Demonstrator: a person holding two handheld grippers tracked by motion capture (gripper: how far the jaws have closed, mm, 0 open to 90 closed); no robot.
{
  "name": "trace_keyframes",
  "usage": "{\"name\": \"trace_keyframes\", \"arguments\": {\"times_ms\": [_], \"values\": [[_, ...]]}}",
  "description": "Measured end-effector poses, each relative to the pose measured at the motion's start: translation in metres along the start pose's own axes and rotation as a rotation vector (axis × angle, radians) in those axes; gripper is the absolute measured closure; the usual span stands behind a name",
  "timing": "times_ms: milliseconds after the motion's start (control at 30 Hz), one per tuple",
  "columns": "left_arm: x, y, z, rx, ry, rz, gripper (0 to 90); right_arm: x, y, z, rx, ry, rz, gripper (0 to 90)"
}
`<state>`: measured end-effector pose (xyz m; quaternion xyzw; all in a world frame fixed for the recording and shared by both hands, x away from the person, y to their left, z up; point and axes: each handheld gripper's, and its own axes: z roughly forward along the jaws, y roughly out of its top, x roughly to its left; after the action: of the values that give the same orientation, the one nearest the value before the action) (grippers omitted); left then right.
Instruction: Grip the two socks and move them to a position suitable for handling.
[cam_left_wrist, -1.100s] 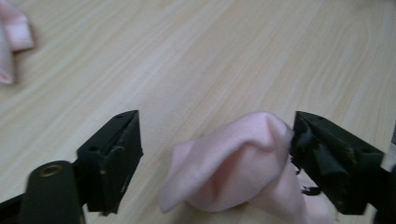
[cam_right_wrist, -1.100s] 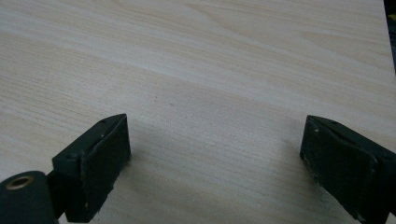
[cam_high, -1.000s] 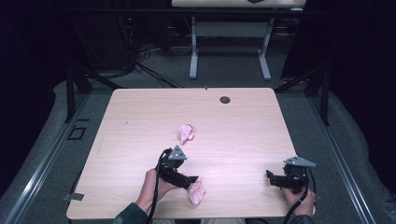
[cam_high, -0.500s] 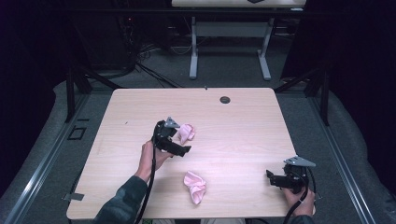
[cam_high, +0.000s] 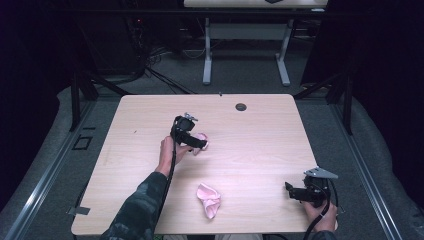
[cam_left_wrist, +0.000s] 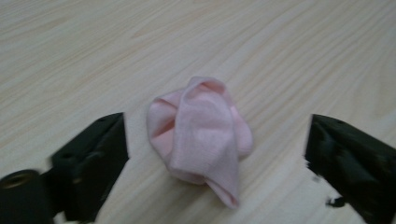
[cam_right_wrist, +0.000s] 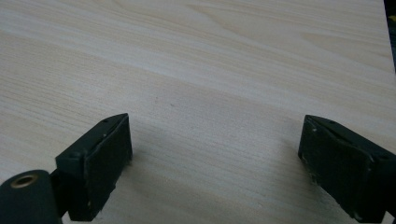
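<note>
Two crumpled pink socks lie on the wooden table (cam_high: 250, 130). One pink sock (cam_high: 202, 142) (cam_left_wrist: 201, 133) sits near the table's middle, and my left gripper (cam_high: 200, 144) (cam_left_wrist: 215, 168) is open with a jaw on either side of it, not touching it. The other pink sock (cam_high: 208, 199) lies loose near the front edge. My right gripper (cam_high: 291, 190) (cam_right_wrist: 215, 168) rests low at the front right corner, open, with bare wood between its jaws.
A small dark round grommet (cam_high: 241, 106) is set in the table near its far edge. Beyond the table stands the white frame of another desk (cam_high: 245, 55) on a dark floor with cables.
My left gripper let go of one sock near the front edge, then travelled forward to the other sock at mid-table and now straddles it. The right gripper has stayed put.
</note>
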<state>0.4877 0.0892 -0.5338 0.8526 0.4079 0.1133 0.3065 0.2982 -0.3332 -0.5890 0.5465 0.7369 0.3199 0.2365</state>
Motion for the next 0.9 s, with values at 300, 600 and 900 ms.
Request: {"name": "trace_keyframes", "arguments": {"times_ms": [300,600,900], "values": [[-0.002,-0.005,0.027,0.090,0.039,-0.022,50.1,0.000,0.000,0.000,0.000,0.000,-0.001,9.2],[-0.012,-0.007,0.024,0.068,0.062,0.014,75.7,0.000,0.000,0.000,-0.001,-0.001,0.000,9.3],[-0.039,-0.003,-0.018,-0.020,-0.025,0.061,76.8,0.000,0.000,0.000,-0.002,0.001,0.000,9.7]]}}
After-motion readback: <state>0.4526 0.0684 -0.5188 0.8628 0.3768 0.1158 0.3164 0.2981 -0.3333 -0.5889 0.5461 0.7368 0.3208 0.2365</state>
